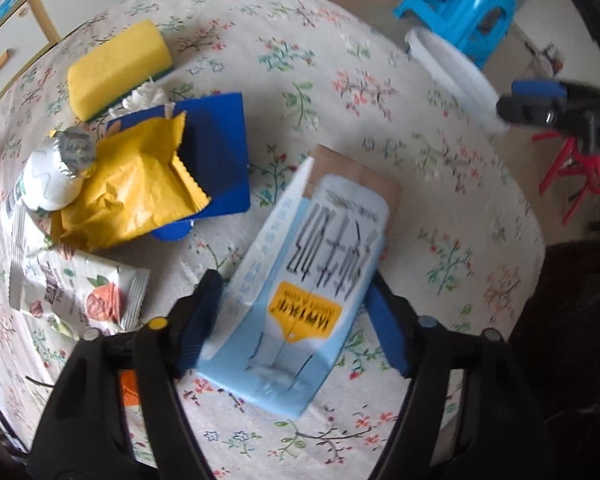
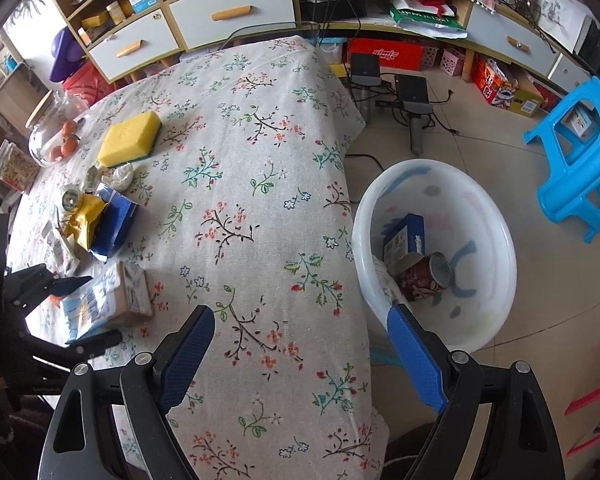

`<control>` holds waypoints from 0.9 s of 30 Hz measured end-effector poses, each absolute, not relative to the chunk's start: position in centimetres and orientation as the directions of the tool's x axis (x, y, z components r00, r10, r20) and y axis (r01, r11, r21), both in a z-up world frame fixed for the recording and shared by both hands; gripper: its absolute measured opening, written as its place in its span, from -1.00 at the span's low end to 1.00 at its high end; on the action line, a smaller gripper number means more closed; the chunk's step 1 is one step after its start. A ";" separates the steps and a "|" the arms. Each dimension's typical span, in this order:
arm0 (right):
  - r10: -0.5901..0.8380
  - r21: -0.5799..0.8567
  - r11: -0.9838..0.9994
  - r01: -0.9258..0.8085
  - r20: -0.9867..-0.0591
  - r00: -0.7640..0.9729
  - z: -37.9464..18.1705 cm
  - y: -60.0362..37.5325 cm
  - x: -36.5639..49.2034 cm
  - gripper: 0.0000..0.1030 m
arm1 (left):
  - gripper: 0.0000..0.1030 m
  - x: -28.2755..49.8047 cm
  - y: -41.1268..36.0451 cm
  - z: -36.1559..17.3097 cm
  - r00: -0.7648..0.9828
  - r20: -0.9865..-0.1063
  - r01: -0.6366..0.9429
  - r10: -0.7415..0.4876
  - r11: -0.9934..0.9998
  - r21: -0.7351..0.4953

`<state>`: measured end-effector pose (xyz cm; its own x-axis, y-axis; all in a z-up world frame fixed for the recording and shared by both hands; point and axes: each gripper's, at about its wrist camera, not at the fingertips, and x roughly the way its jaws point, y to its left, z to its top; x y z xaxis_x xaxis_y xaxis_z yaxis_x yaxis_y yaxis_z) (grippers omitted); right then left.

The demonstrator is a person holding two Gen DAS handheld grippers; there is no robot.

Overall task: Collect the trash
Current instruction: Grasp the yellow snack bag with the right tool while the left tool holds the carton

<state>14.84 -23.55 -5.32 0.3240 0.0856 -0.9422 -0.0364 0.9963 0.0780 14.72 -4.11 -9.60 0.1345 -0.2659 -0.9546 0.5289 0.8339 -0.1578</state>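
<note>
A light blue milk carton (image 1: 300,280) lies flat on the floral tablecloth (image 1: 300,80). My left gripper (image 1: 292,284) straddles its near end, and both blue pads (image 1: 198,320) rest against its sides. The right wrist view shows the same grip, with the left gripper (image 2: 84,310) around the carton (image 2: 104,300). My right gripper (image 2: 300,312) hangs open and empty over the table's right edge, beside a white basin (image 2: 496,216) on the floor. In the basin lie a blue box (image 2: 404,236) and a red cup (image 2: 424,276).
Left of the carton lie a blue box (image 1: 216,152), a yellow wrapper (image 1: 128,196), a foil-topped white cup (image 1: 52,184), a snack packet (image 1: 80,292), a tissue (image 1: 146,94) and a yellow sponge (image 1: 116,64). A blue stool (image 2: 580,160) stands beyond the basin.
</note>
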 end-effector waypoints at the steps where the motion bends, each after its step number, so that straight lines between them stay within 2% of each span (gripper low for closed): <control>1: 0.086 0.078 0.996 -0.038 -0.942 0.324 -5.3 -23.5 14.8 0.74 | 0.29 14.7 -4.0 -9.3 0.146 -0.950 0.523 -0.274 0.837 -0.162; 8: 0.090 0.078 0.996 -0.049 -0.941 0.327 -5.2 -22.8 15.2 0.74 | 0.21 14.0 -1.7 -6.0 0.258 -0.907 0.461 -0.333 0.867 -0.188; 14: 0.110 0.091 0.993 -0.072 -0.937 0.330 -5.3 -20.8 16.0 0.74 | 0.20 13.3 3.3 -3.3 0.365 -0.854 0.341 -0.371 0.907 -0.248; 17: 0.129 0.103 0.990 -0.095 -0.936 0.329 -5.4 -19.0 16.6 0.74 | 0.20 12.7 6.1 -2.6 0.426 -0.834 0.253 -0.351 0.931 -0.263; 21: 0.156 0.121 0.984 -0.129 -0.935 0.317 -5.9 -16.3 17.5 0.74 | 0.20 11.9 10.4 -2.6 0.482 -0.835 0.084 -0.266 0.962 -0.258; 27: 0.200 0.150 0.973 -0.175 -0.930 0.309 -6.8 -11.7 18.7 0.74 | 0.20 10.5 15.1 -3.2 0.481 -0.856 -0.079 -0.190 0.963 -0.258</control>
